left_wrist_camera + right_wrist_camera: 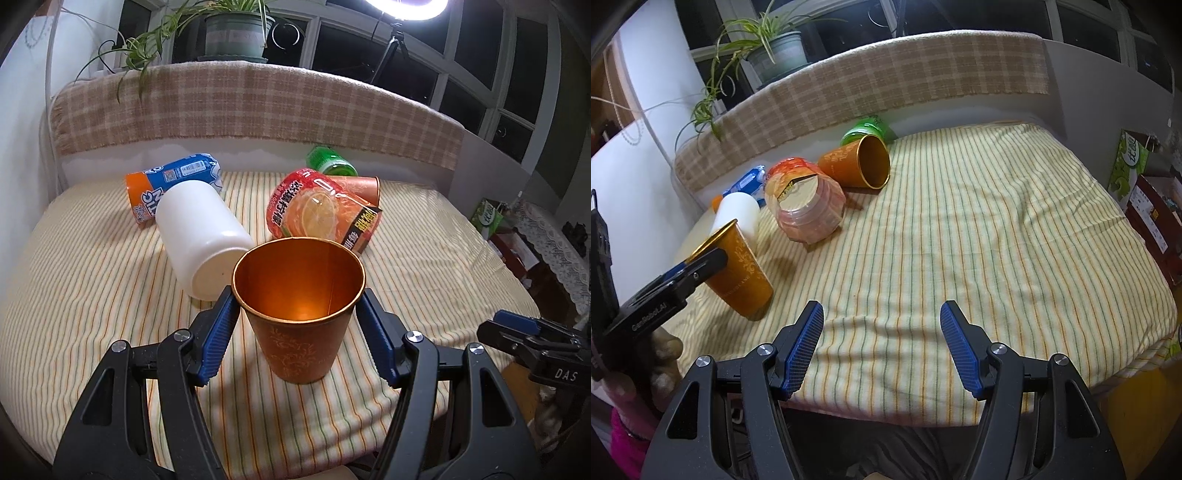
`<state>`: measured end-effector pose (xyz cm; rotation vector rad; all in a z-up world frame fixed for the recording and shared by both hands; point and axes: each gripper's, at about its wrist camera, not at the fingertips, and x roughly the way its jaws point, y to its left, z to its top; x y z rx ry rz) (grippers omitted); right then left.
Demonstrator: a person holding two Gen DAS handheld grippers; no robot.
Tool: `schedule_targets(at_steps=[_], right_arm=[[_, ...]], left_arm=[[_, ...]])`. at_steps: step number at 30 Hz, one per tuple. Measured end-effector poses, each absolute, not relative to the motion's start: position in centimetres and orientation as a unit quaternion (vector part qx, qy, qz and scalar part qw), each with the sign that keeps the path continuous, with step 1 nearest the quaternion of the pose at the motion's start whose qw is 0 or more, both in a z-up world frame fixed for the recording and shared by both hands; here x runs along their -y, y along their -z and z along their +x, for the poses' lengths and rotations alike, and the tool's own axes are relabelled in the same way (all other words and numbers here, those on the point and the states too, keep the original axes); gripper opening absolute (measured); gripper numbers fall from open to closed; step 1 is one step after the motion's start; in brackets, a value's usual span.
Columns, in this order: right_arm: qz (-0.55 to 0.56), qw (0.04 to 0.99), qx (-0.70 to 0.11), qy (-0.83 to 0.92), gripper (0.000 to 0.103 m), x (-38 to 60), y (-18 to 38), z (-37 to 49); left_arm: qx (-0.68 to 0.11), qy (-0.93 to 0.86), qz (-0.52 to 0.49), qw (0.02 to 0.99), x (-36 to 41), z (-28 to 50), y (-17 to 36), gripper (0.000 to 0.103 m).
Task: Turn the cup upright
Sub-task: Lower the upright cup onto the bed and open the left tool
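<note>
An orange patterned cup (300,317) stands upright, mouth up, on the striped cloth between the fingers of my left gripper (298,295). The blue pads touch the cup just under its rim. In the right wrist view this cup (740,273) stands at the left, slightly tilted, with the left gripper's finger (701,266) against it. A second orange cup (857,162) lies on its side at the back. My right gripper (882,314) is open and empty over the cloth's front edge.
A white bottle (201,236), an orange-blue packet (170,184), a red-orange jar (317,210) and a green can (330,162) lie behind the cup. The striped cloth (997,236) covers the table. A plaid backrest and a potted plant (232,33) stand behind.
</note>
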<state>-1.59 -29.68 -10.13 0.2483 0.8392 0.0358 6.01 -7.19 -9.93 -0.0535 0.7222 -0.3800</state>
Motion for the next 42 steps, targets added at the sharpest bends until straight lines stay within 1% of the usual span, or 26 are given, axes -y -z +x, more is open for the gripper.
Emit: schedule_targets(at_steps=[7, 8, 10, 17, 19, 20, 22, 29, 32, 34, 36, 38, 39, 42], right_arm=[[0.116, 0.906, -0.407, -0.021, 0.065, 29.1, 10.1, -1.5], [0.116, 0.906, -0.407, -0.022, 0.065, 29.1, 10.1, -1.5], [0.115, 0.906, -0.407, -0.023, 0.065, 29.0, 10.1, -1.5], [0.108, 0.910, -0.400, -0.028, 0.065, 28.5, 9.7, -1.6], [0.104, 0.913, -0.394, -0.029, 0.070, 28.3, 9.5, -1.7], [0.101, 0.916, -0.387, -0.028, 0.072, 28.2, 9.4, -1.9], [0.092, 0.921, -0.377, -0.025, 0.073, 28.0, 9.1, -2.0], [0.082, 0.928, -0.362, -0.030, 0.073, 27.1, 8.3, -2.2], [0.069, 0.936, -0.344, -0.024, 0.074, 26.6, 7.8, -2.5], [0.061, 0.941, -0.333, -0.018, 0.078, 26.3, 7.4, -2.6], [0.054, 0.945, -0.321, -0.014, 0.080, 26.0, 6.9, -2.7], [0.043, 0.951, -0.305, -0.003, 0.080, 25.6, 6.4, -2.9], [0.035, 0.955, -0.294, 0.004, 0.080, 25.4, 6.0, -3.0], [0.022, 0.962, -0.273, 0.017, 0.081, 25.0, 5.3, -3.1]], left_arm=[[-0.360, 0.200, -0.024, 0.911, 6.9, 5.6, 10.0, 0.067], [-0.363, 0.203, -0.025, 0.909, 6.8, 5.5, 10.0, 0.069], [-0.368, 0.210, -0.025, 0.905, 6.7, 5.4, 10.0, 0.078], [-0.361, 0.213, -0.019, 0.908, 6.1, 4.4, 9.6, 0.087], [-0.355, 0.207, -0.018, 0.912, 5.7, 4.0, 9.3, 0.087], [-0.349, 0.202, -0.016, 0.915, 5.4, 3.6, 9.0, 0.088], [-0.337, 0.192, -0.013, 0.922, 4.9, 3.0, 8.6, 0.092], [-0.306, 0.156, -0.019, 0.939, 3.0, 1.5, 6.9, 0.092], [-0.275, 0.117, -0.015, 0.954, 2.1, 0.5, 5.7, 0.092], [-0.249, 0.092, -0.010, 0.964, 1.8, -0.4, 4.9, 0.092], [-0.222, 0.068, -0.006, 0.973, 1.4, -1.4, 4.0, 0.092], [-0.200, 0.051, 0.001, 0.978, 1.3, -2.1, 3.2, 0.096], [-0.187, 0.041, 0.004, 0.982, 1.2, -2.5, 2.9, 0.103], [-0.155, 0.018, 0.010, 0.988, 0.8, -3.5, 2.1, 0.103]])
